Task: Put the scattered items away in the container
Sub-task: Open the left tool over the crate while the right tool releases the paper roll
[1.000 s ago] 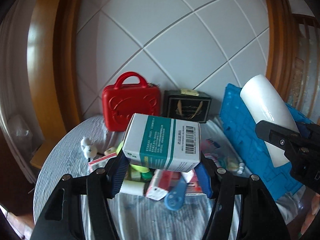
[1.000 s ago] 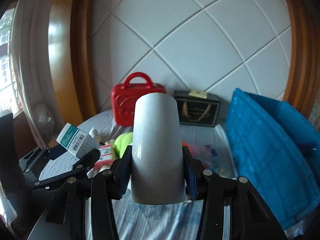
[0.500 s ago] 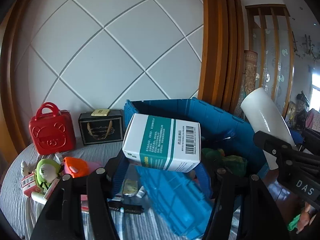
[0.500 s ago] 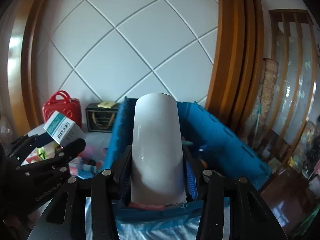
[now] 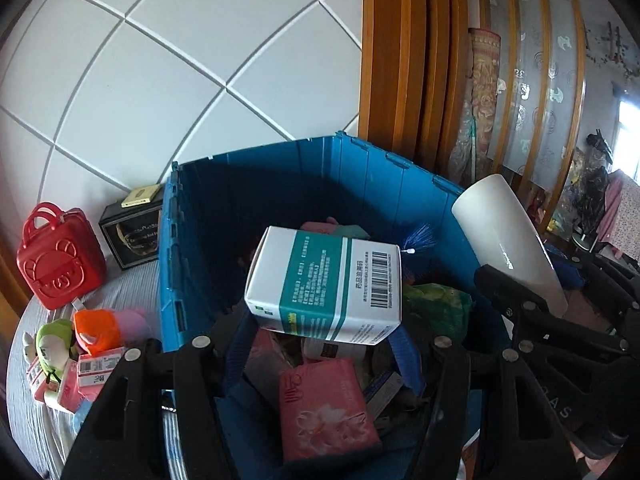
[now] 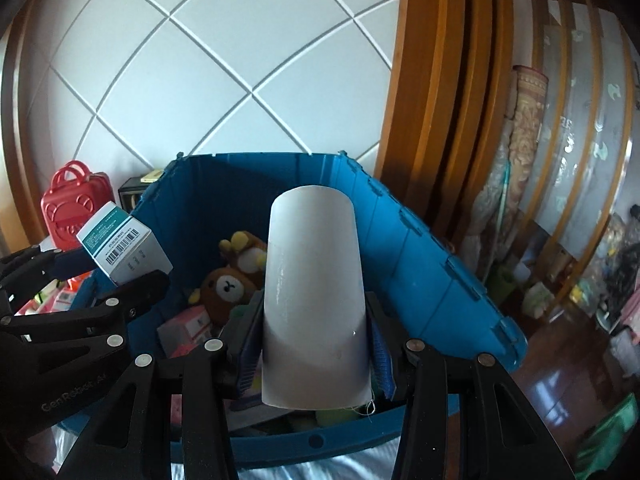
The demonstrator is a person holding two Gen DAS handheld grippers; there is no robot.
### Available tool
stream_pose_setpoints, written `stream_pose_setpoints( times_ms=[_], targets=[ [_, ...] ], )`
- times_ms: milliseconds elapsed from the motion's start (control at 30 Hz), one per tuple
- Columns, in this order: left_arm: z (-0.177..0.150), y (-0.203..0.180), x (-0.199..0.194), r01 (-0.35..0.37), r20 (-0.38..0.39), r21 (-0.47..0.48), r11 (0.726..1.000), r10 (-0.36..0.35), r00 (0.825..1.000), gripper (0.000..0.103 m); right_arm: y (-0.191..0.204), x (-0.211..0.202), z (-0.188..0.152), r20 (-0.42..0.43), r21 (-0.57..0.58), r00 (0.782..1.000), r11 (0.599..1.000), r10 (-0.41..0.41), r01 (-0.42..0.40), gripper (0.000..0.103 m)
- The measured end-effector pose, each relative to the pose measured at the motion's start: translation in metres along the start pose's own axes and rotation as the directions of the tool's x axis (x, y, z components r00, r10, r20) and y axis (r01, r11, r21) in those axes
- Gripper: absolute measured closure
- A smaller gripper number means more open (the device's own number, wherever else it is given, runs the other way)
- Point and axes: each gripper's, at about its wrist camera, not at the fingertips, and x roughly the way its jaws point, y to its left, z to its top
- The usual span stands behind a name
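Two tools hover over the blue crate (image 6: 424,256): left tool (image 5: 322,340) clamps a white-and-teal box (image 5: 324,284), right tool (image 6: 314,354) grips a white cylinder (image 6: 314,296).

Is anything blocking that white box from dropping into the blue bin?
Nothing visible does. The white box, clamped in the left hand-held gripper, hangs over the open blue bin; only items already inside lie below.

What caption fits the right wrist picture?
Right tongs hold a white cup over the toy-filled blue bin.
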Motion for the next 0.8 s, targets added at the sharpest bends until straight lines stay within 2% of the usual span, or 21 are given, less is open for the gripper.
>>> stream_pose_setpoints(
  times_ms=[233, 367, 400, 467, 600, 800],
  targets=[
    [0.004, -0.02, 0.035, -0.024, -0.13, -0.09, 0.996, 0.012, 0.991, 0.042, -0.033, 0.046, -0.002, -0.096, -0.044, 0.995, 0.998, 0.041, -0.046, 0.057],
    [-0.001, -0.032, 0.049, -0.086, -0.179, -0.116, 0.99, 0.064, 0.982, 0.04, -0.046, 0.064, -0.008, -0.137, -0.08, 0.987, 0.992, 0.081, -0.093, 0.057],
    [-0.003, -0.034, 0.051, -0.094, -0.188, -0.116, 0.989, 0.071, 0.979, 0.036, -0.048, 0.067, -0.01, -0.145, -0.089, 0.985, 0.99, 0.091, -0.105, 0.057],
    [-0.005, -0.036, 0.054, -0.121, -0.191, -0.118, 0.986, 0.097, 0.977, 0.029, -0.051, 0.073, -0.011, -0.15, -0.099, 0.982, 0.987, 0.111, -0.126, 0.057],
    [-0.008, -0.038, 0.053, -0.167, -0.182, -0.131, 0.977, 0.142, 0.973, 0.024, -0.055, 0.083, -0.013, -0.16, -0.116, 0.978, 0.981, 0.135, -0.155, 0.057],
    [-0.008, -0.032, 0.053, -0.193, -0.176, -0.141, 0.971, 0.167, 0.97, 0.024, -0.055, 0.088, -0.011, -0.159, -0.125, 0.975, 0.976, 0.156, -0.176, 0.057]
  ],
)
